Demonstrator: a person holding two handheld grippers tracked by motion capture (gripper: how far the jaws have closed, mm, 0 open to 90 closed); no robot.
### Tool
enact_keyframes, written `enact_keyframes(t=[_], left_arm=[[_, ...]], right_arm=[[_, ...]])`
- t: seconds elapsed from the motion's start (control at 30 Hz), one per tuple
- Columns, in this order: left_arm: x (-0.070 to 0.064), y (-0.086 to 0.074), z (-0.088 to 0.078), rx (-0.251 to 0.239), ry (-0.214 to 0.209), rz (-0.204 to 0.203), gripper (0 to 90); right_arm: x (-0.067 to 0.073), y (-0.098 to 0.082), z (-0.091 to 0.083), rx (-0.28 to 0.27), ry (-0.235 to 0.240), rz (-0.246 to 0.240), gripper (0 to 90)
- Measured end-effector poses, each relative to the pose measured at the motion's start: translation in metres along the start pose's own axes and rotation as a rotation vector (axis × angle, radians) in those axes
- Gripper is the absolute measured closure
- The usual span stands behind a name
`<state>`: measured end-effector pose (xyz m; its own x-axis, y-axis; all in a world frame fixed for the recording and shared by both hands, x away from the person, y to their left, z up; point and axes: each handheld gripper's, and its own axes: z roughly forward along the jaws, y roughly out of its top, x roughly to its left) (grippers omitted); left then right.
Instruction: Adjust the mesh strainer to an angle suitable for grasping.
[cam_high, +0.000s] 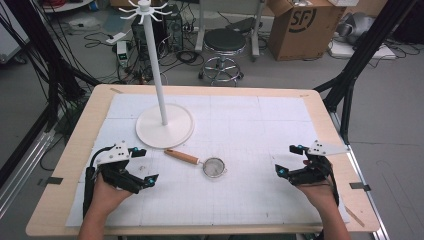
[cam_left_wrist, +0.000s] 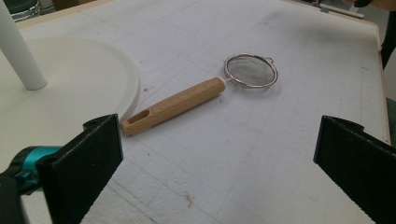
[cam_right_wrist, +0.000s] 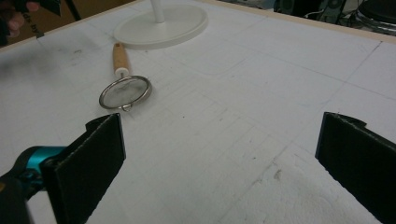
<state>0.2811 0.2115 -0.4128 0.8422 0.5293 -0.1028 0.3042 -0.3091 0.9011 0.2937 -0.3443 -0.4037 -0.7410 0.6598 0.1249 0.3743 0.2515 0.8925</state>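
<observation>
In the high view, the left tool (cam_high: 141, 166) rests low over the white mat (cam_high: 250, 200) of the bench (cam_high: 75, 150), held by the person's left hand (cam_high: 107, 192). Its jaws stand wide apart with nothing between them. The small strainer (cam_high: 207, 165) lies flat on the mat, just beyond the open end of this tool and toward the other one. Its wooden handle (cam_high: 181, 156) points toward the round base (cam_high: 165, 126) of the white stand, and the handle's end is just beside that base. The right tool (cam_high: 291, 160) is well apart from the strainer on the opposite side, also with its jaws spread and empty, held by the right hand (cam_high: 320, 192).

In the left gripper view, the two black jaws of the left tool (cam_left_wrist: 217, 154) rise at the bottom corners, open and holding nothing. The strainer (cam_left_wrist: 251, 71) lies ahead of them, with its handle (cam_left_wrist: 175, 105) reaching back toward the near jaw on the left. The stand base (cam_left_wrist: 70, 88) sits ahead to the left, and the handle's end almost touches its rim.

In the right gripper view, the right tool (cam_right_wrist: 219, 149) is open too, with only bare mat between the jaws. The strainer (cam_right_wrist: 125, 92) lies ahead and to the left of it, its handle (cam_right_wrist: 120, 57) pointing away toward the stand base (cam_right_wrist: 161, 25).
</observation>
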Motion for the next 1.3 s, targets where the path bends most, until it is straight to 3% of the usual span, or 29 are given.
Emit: enact_keyframes(t=[0.7, 0.9, 1.0, 1.07, 1.3], left_arm=[[-0.001, 0.001, 0.012, 0.038, -0.007, 0.008, 1.8], [0.001, 0.011, 0.027, 0.1, -0.021, 0.009, 1.8], [0.001, 0.018, 0.033, 0.141, -0.016, 0.026, 1.9], [0.001, 0.027, 0.039, 0.171, -0.02, 0.057, 1.8], [0.004, 0.043, 0.055, 0.217, -0.023, 0.075, 1.9]], right_arm=[[0.002, -0.004, -0.005, -0.002, -0.01, 0.006, 0.4], [0.001, -0.003, -0.005, -0.005, -0.008, 0.001, 0.4], [0.003, -0.003, -0.002, 0.002, -0.006, -0.004, 0.4], [0.002, -0.003, -0.001, 0.005, -0.007, -0.008, 0.4], [0.003, -0.003, 0.001, 0.006, -0.005, -0.008, 0.4]])
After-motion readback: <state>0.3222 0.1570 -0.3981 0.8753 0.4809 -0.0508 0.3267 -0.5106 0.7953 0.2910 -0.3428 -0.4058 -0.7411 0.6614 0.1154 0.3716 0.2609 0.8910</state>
